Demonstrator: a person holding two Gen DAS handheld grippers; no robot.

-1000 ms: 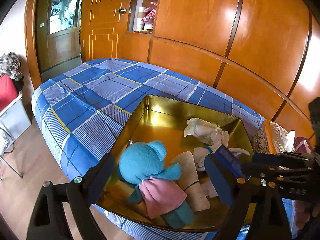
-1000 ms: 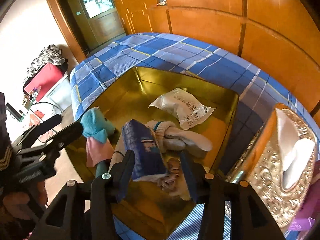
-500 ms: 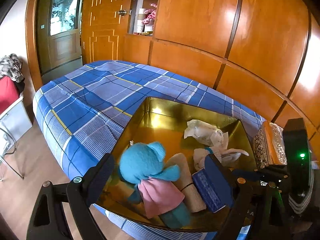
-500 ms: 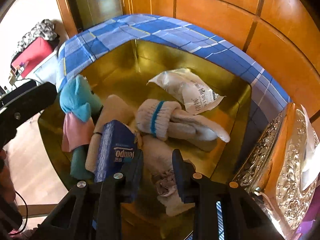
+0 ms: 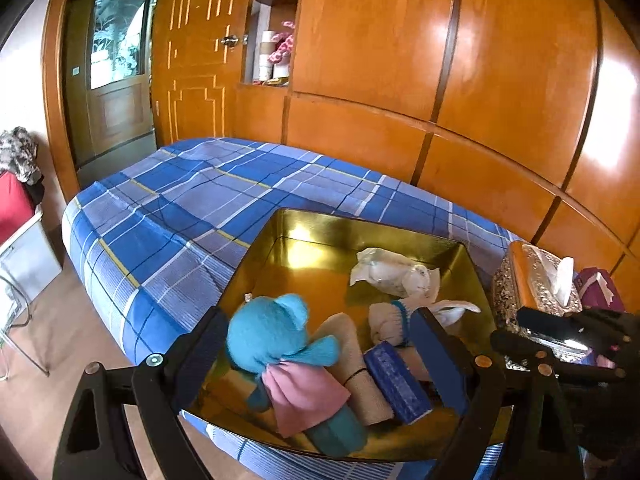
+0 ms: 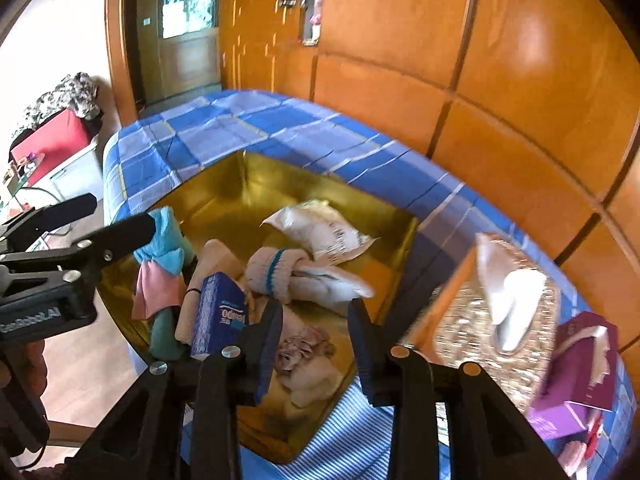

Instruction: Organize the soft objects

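A gold tray lies on the blue plaid bed. In it are a teal plush bear with a pink skirt, a beige rolled cloth, a blue tissue pack, a white sock with a teal band, a white plastic packet and a crumpled pink cloth. My left gripper is open and empty over the bear. My right gripper is open and empty above the tray's near corner.
A silver ornate tissue box stands right of the tray, with a purple box beyond it. Wooden wardrobe panels back the bed. A red case and white bin sit on the floor at the left.
My right gripper let go of the blue tissue pack, which now lies in the tray beside the beige roll. The gripper opened and pulled back up and to the right.
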